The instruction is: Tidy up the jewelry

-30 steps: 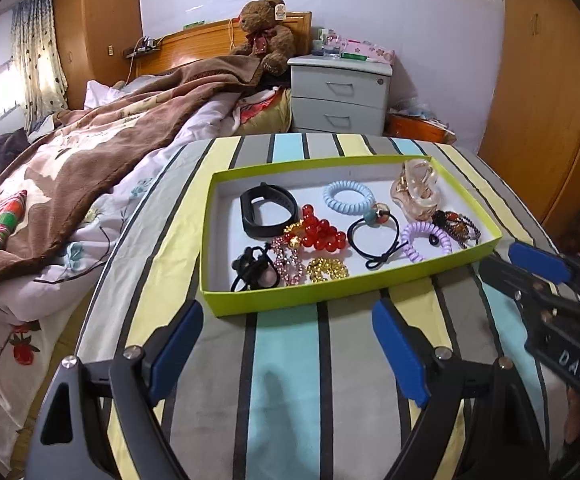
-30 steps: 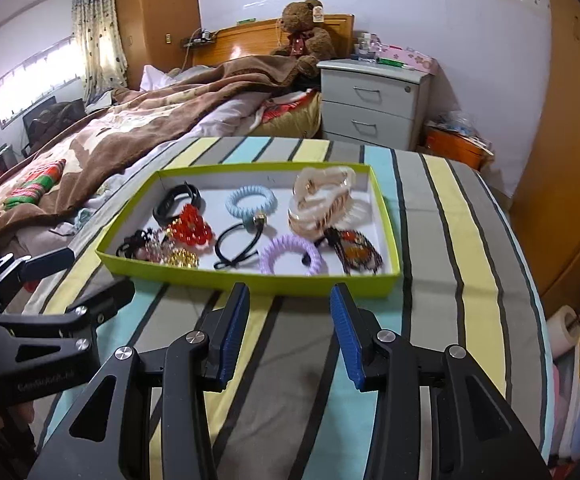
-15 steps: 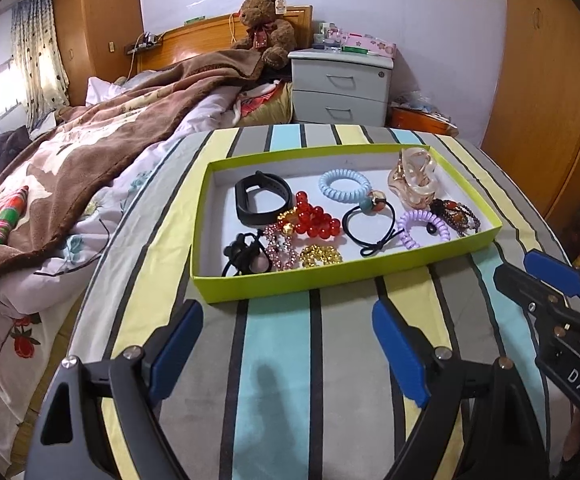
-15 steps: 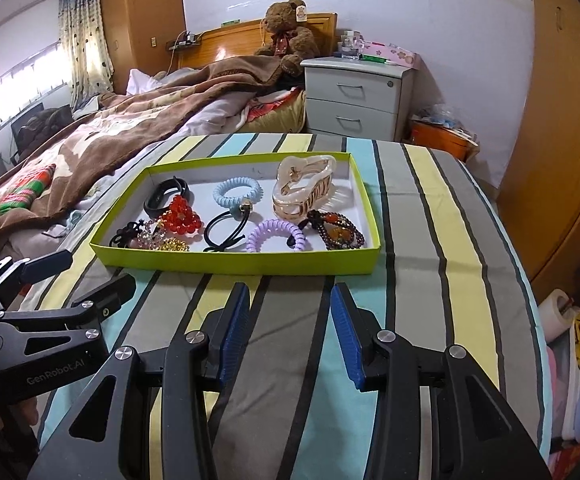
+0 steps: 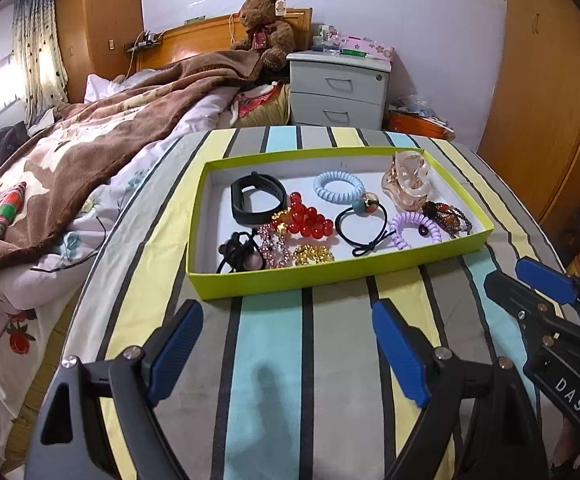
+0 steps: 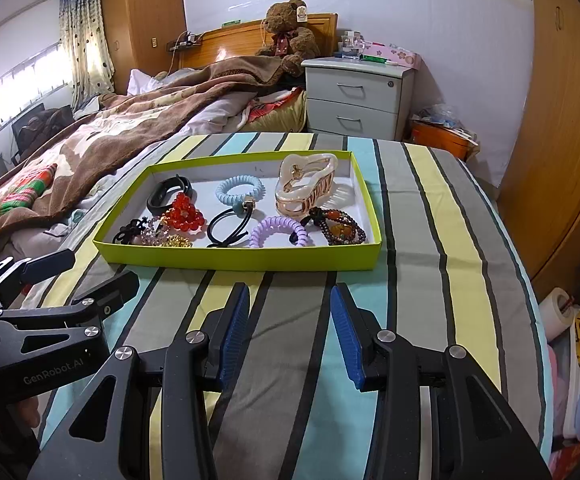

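Striped cloth in grey, yellow and pale blue covers the surface (image 6: 430, 240) I am working over, and a lime-green tray (image 6: 234, 257) sits on it toward the far edge, a little left of centre. My left gripper (image 5: 288, 346) hangs over the near edge with its blue pads spread wide and nothing between them. Inside the tray, going left to right, I see a black band (image 5: 255, 198) at the far left, a black hair tie with a pale bead (image 5: 239, 254) near the tray's near-left corner, a pink beaded bracelet (image 5: 273, 243), a red bead cluster (image 5: 310, 220), a small gold piece (image 5: 313, 255), a pale blue coil tie (image 5: 339, 187), a black elastic with a bow (image 5: 364, 227), a lilac coil tie (image 5: 415, 229), a translucent claw clip (image 5: 408, 178) at the far-right corner, and a dark beaded bracelet (image 5: 448, 216). My right gripper (image 6: 290, 336) waits over the near edge, just short of the tray, pads about half apart and holding nothing.
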Demonstrator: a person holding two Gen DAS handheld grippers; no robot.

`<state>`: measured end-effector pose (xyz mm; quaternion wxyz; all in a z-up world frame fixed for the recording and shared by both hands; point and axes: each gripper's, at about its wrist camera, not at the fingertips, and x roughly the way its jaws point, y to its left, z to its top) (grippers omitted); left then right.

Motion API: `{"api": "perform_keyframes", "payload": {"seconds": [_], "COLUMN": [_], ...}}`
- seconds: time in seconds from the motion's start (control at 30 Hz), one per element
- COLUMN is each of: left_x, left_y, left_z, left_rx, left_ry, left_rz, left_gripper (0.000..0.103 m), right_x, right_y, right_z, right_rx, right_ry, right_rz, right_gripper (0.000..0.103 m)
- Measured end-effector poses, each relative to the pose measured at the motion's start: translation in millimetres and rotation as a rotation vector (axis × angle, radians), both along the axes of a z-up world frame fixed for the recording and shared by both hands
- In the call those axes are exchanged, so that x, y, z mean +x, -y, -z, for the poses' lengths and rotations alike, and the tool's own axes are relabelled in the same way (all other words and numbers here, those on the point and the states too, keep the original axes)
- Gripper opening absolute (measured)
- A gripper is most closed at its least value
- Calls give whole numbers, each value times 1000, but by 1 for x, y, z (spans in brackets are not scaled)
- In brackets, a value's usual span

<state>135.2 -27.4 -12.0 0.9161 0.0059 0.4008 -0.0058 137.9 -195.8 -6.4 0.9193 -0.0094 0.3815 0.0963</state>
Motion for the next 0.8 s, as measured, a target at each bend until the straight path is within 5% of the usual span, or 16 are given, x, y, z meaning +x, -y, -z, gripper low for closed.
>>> {"api": "perform_keyframes", "payload": {"seconds": [0.8], "left_x": [-1], "left_y": [-4], "left_z": [-1], "left_rx": [13], "left_ry": [9], "left_rz": [-29], "left_gripper": [88], "right_x": [-1], "right_y": [-1], "right_z": [0], "right_rx": [3], "right_ry": [0], "right_rz": [-1], "right_gripper": [43]}}
